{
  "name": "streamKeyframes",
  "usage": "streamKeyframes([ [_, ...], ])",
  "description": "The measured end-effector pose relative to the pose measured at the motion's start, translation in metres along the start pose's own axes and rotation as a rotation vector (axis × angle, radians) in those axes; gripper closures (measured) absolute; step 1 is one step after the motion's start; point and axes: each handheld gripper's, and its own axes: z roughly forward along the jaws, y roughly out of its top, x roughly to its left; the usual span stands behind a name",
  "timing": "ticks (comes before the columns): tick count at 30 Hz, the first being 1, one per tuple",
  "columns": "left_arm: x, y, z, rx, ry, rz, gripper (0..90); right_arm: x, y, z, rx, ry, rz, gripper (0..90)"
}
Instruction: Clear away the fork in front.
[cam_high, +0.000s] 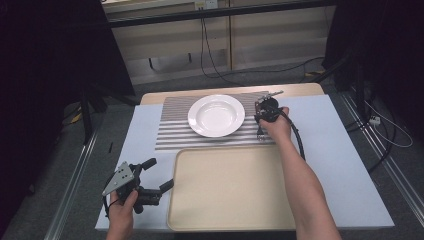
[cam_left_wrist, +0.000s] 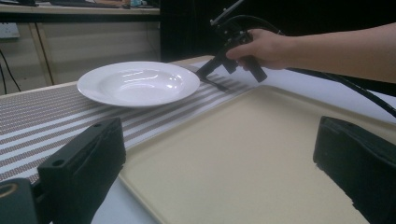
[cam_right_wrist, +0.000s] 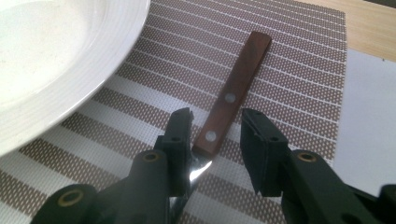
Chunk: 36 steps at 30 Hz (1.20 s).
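**Right gripper straddles a knife on the placemat**

The knife (cam_right_wrist: 232, 95) lies flat on the striped placemat (cam_right_wrist: 289, 79), just beside the white plate (cam_right_wrist: 51, 56). The right gripper (cam_right_wrist: 215, 140) has its jaws either side of the wooden handle near the blade; a gap shows at the right jaw, so no grip yet. The left gripper (cam_high: 159, 175) rests with jaws wide apart and empty at the edge of the tan tray (cam_high: 230, 190).

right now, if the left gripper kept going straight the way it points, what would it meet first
The left gripper has open jaws aimed over the beige tray. Straight on, it would probably cross the tray's near edge first; the white plate lies farther off on the striped mat. Depth is hard to judge.
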Motion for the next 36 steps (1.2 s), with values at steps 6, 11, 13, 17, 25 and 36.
streamKeyframes([
  [6,0.002,0.0,-0.002,-0.006,0.011,0.0,2.6,-0.001,0.0,0.005,0.022,0.012,0.025,73.4],
  [11,0.002,0.0,-0.001,-0.004,0.002,-0.003,2.5,-0.007,-0.001,0.001,0.049,0.027,0.007,78.3],
  [13,0.002,0.001,-0.001,-0.002,0.004,0.003,2.5,-0.01,-0.002,-0.003,0.069,0.035,-0.005,78.4],
  [17,0.002,0.001,-0.001,-0.007,0.004,0.002,2.5,-0.011,-0.007,-0.012,0.1,0.04,-0.05,78.3],
  [25,-0.001,0.003,0.0,-0.007,-0.002,0.003,2.5,-0.013,-0.027,-0.034,0.124,0.072,-0.093,78.3],
  [36,-0.003,0.002,0.002,0.003,-0.008,0.015,2.5,-0.02,-0.031,-0.042,0.159,0.076,-0.11,71.1],
])
